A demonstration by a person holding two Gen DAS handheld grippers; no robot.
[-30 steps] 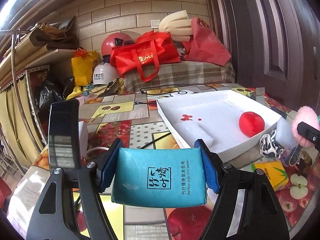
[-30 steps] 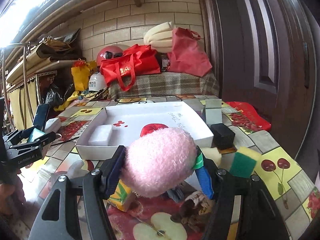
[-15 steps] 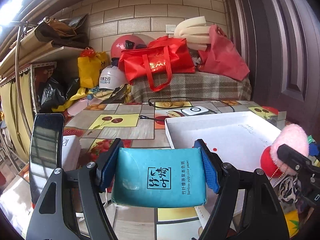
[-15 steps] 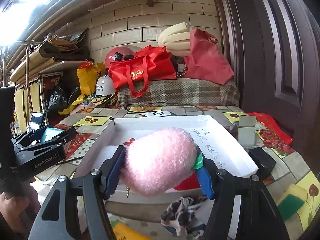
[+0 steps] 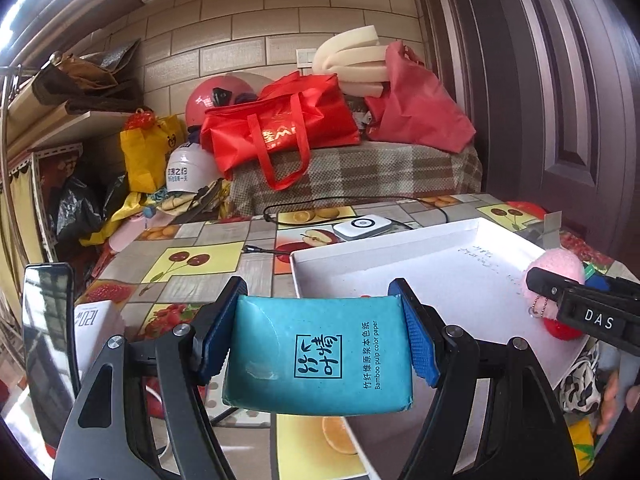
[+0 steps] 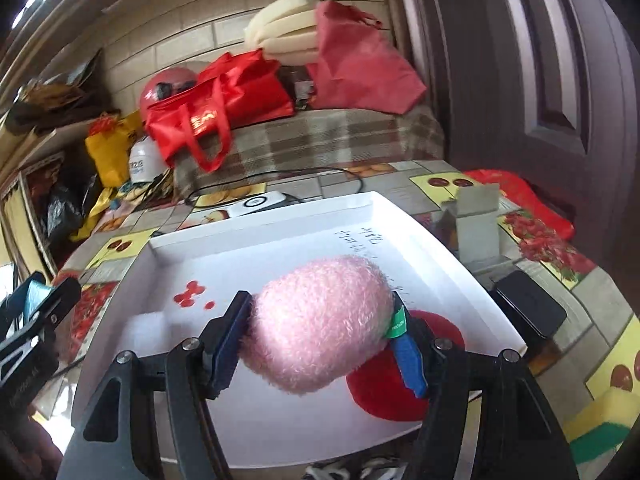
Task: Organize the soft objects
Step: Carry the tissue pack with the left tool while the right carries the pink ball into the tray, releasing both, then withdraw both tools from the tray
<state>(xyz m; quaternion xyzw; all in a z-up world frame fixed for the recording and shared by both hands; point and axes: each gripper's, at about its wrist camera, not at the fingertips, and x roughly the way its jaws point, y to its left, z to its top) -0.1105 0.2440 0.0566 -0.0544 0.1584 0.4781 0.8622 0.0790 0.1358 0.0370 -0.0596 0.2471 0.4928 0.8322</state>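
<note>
My left gripper (image 5: 316, 342) is shut on a teal tissue pack (image 5: 320, 354) and holds it over the near left corner of the white tray (image 5: 400, 246). My right gripper (image 6: 320, 334) is shut on a pink plush pom-pom (image 6: 320, 324) and holds it above the tray (image 6: 256, 236), over a red soft ball (image 6: 384, 392). A white sponge block (image 6: 146, 330) lies in the tray's left part. The right gripper with the pom-pom (image 5: 558, 270) also shows at the right of the left wrist view.
A black box (image 6: 528, 308), a grey carton (image 6: 476, 224) and a yellow-green sponge (image 6: 604, 416) sit right of the tray. A patterned cloth (image 5: 576, 380) lies by its near edge. A white device (image 5: 362, 226) with a cable and a phone (image 5: 46, 340) are on the table.
Both grippers moved forward over the tray. The pom-pom now hangs above the red ball, and the tissue pack is over the tray's near left corner.
</note>
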